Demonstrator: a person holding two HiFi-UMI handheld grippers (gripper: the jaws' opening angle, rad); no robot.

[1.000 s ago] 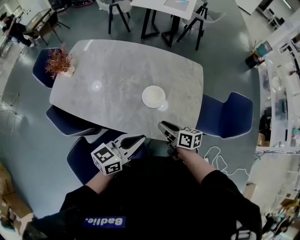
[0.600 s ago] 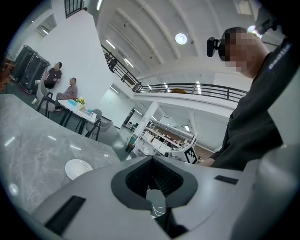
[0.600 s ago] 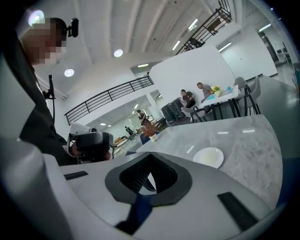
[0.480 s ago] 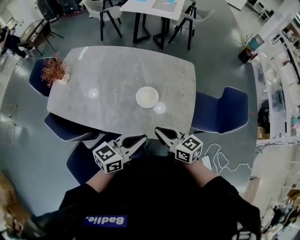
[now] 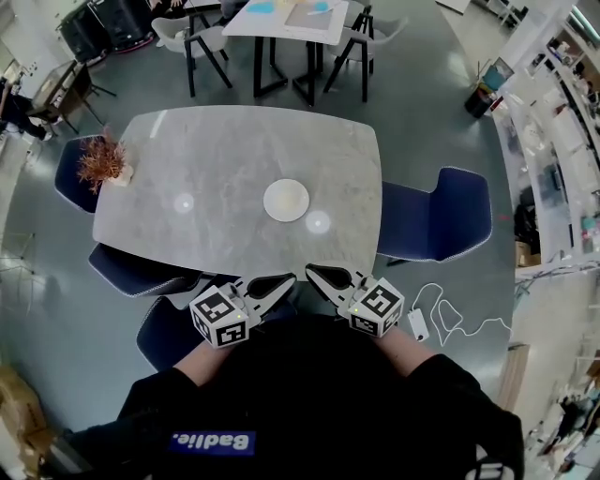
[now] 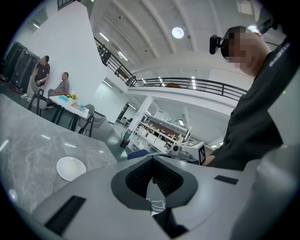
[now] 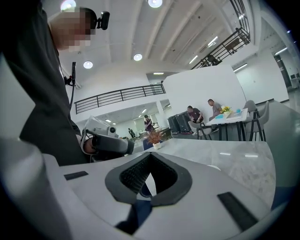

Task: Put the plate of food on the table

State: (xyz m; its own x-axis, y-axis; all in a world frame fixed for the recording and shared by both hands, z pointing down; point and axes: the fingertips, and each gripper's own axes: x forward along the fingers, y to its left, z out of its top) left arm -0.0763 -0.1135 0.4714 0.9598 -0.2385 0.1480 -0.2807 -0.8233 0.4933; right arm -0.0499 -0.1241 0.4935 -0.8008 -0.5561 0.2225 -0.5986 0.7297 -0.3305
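Observation:
A white round plate lies on the grey marble table, right of its middle, and I see no food on it. The same plate shows in the left gripper view, far off to the left on the table. Both grippers are held close to the person's body, off the near table edge and well short of the plate. My left gripper is shut and holds nothing. My right gripper is also shut and holds nothing.
A dried plant in a small pot stands at the table's left end. Blue chairs stand at the right and along the near left side. A white cable and charger lie on the floor. Another table with chairs stands beyond.
Both grippers have drawn back from the table edge toward the body, and the right gripper's jaws have come together. The plate has stayed on the table.

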